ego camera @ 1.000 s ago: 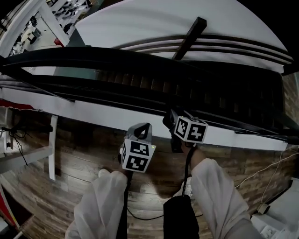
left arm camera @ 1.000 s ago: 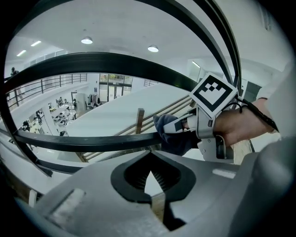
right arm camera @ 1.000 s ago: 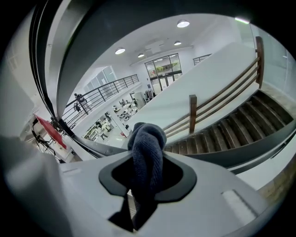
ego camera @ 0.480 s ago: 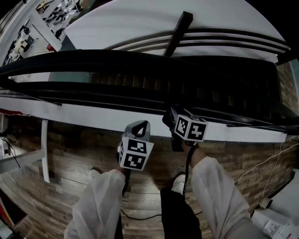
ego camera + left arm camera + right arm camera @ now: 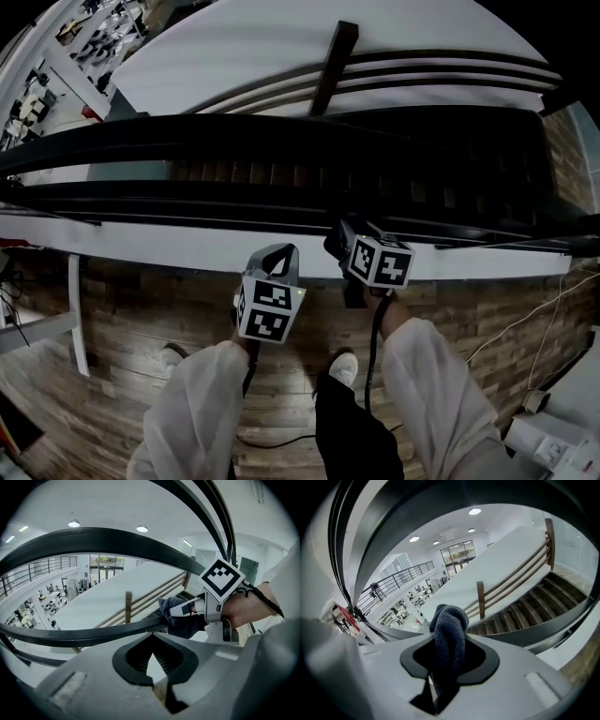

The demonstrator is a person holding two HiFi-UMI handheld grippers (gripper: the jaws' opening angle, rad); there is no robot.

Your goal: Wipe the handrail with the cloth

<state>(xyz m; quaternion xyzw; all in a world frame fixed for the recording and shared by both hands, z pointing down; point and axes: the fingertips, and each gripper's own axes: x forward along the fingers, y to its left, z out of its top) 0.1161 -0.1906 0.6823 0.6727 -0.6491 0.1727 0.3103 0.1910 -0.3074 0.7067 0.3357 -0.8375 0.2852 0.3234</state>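
A long black handrail (image 5: 234, 141) crosses the head view above a staircase. My right gripper (image 5: 341, 246) is shut on a dark blue cloth (image 5: 449, 630), which bulges out past its jaws. In the left gripper view the cloth (image 5: 180, 620) rests against a black rail (image 5: 93, 632), and the right gripper (image 5: 194, 609) holds it there. My left gripper (image 5: 281, 261) hangs just left of the right one, short of the rail. Its jaws (image 5: 151, 665) stand together with nothing between them.
Wooden stairs (image 5: 309, 178) descend beyond the rail, with a wooden post (image 5: 333, 56) and a white sloped wall (image 5: 281, 47) behind. A white ledge (image 5: 169, 246) runs below the rail. A wood plank floor (image 5: 122, 328) lies underfoot, with cables (image 5: 506, 337) and white boxes at the right.
In the head view the rail, post and stairs have slid leftward while both grippers kept their places. The person's feet have stepped along the floor.
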